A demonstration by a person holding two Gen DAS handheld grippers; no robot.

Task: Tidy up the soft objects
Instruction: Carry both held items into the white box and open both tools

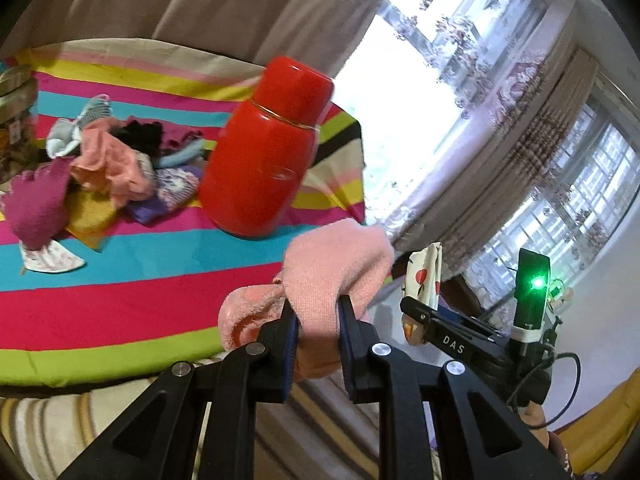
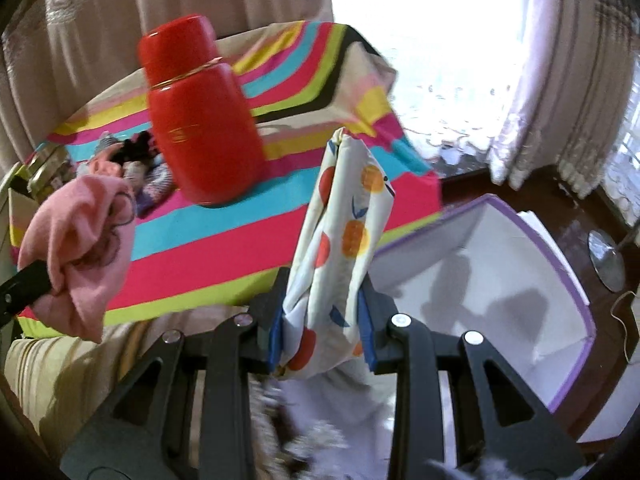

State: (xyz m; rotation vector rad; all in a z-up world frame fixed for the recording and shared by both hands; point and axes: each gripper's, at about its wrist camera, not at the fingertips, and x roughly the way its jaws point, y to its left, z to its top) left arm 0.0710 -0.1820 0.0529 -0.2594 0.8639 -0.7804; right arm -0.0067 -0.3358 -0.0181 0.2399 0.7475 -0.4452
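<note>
My left claw point(image 1: 318, 330) is clamped on a pink knitted cloth point(image 1: 336, 264), which bulges up and out between the two pads; more of the same pink fabric hangs off to the left of the fingers. In the right wrist view that pink cloth point(image 2: 80, 248) shows as a bunched lump off the near edge of the striped table cover point(image 2: 224, 240), with a dark finger tip under it.

My right claw point(image 2: 324, 332) is gripping a white cloth printed with red and orange fruit point(image 2: 340, 232). It stands up between the blue pads as a tall folded strip. The left wrist view catches the same fruit-print cloth point(image 1: 424, 276) pinched in the other claw's jaws, to the right of the pink one.

I take the red flask point(image 1: 266, 148) as my landmark. It stands upright on the striped cover point(image 1: 120, 296), lid on, with a thin gold ring under the cap. To the left of the flask lies a loose pile of soft items point(image 1: 116, 172): pink, magenta, yellow, purple-patterned, black and grey-white pieces tangled together. Further left of the flask, at the frame edge, sits a clear jar point(image 1: 16, 104).

In the right wrist view, to the right of the flask and below the table edge, a white box with a purple rim point(image 2: 520, 280) stands open on a dark wooden floor. Behind the flask hang beige curtains point(image 1: 200, 0).
</note>
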